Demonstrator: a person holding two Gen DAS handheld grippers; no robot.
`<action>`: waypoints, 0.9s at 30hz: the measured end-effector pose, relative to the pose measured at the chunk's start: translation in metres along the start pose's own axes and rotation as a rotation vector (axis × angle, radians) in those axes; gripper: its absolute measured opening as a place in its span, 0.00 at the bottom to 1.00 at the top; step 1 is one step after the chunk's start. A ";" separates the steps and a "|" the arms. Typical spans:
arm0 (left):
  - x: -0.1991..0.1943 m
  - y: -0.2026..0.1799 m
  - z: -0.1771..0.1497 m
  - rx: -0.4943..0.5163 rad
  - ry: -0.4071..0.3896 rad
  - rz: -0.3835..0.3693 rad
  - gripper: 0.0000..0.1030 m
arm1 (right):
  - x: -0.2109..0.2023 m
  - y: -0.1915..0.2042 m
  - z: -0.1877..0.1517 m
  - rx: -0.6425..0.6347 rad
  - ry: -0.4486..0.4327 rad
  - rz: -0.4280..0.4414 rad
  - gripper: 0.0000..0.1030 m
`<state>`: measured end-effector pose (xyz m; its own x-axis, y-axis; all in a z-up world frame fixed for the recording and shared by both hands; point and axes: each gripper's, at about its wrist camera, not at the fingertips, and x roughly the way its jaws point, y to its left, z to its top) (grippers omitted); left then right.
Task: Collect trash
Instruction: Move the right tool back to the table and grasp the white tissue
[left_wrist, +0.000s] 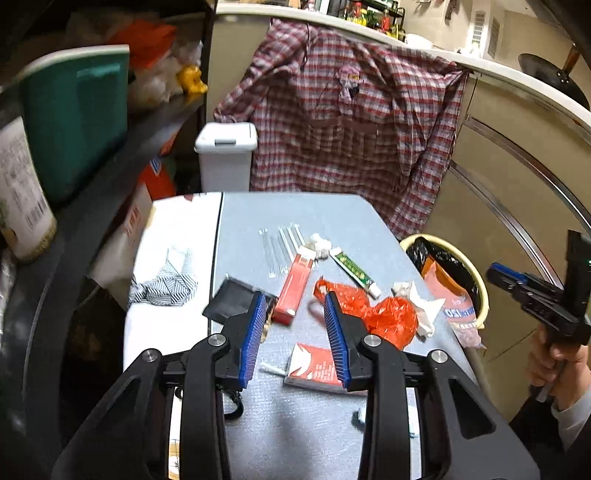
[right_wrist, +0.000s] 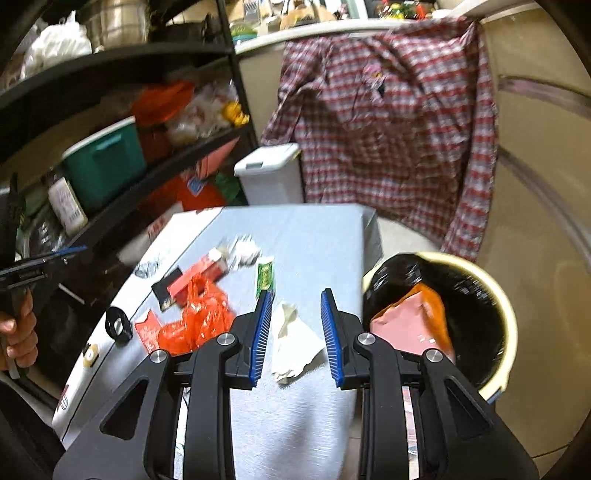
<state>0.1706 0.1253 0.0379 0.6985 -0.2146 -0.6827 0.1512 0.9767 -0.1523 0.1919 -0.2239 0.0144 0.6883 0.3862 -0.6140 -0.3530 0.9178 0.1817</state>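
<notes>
Trash lies on a grey table (left_wrist: 332, 214): a red box (left_wrist: 293, 290), an orange plastic bag (left_wrist: 384, 314), a green tube (left_wrist: 354, 271), crumpled white tissue (left_wrist: 421, 306), a black wrapper (left_wrist: 232, 299) and a red packet (left_wrist: 314, 365). A cream bin (right_wrist: 506, 314) with a black liner stands at the table's right edge and holds an orange-pink snack bag (right_wrist: 413, 321). My left gripper (left_wrist: 295, 306) is open above the red box and orange bag. My right gripper (right_wrist: 295, 302) is open over the white tissue (right_wrist: 291, 343), beside the bin.
A black shelf rack (right_wrist: 122, 92) with a teal box (left_wrist: 74, 118) stands left of the table. A white lidded bin (left_wrist: 225, 155) and a hanging plaid shirt (left_wrist: 351, 122) are behind it. A striped cloth (left_wrist: 166, 284) lies on white paper at the table's left.
</notes>
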 end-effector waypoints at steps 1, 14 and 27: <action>0.002 0.000 -0.002 0.016 0.001 0.015 0.32 | 0.007 0.003 -0.001 -0.006 0.013 0.003 0.28; 0.033 0.039 -0.016 0.005 0.080 0.086 0.32 | 0.075 0.016 -0.018 -0.045 0.183 -0.032 0.36; 0.058 0.061 -0.036 0.017 0.275 0.153 0.33 | 0.102 0.009 -0.033 -0.043 0.283 -0.067 0.24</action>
<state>0.1955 0.1725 -0.0363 0.4994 -0.0553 -0.8646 0.0718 0.9972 -0.0224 0.2382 -0.1790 -0.0716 0.5092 0.2789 -0.8142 -0.3439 0.9332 0.1045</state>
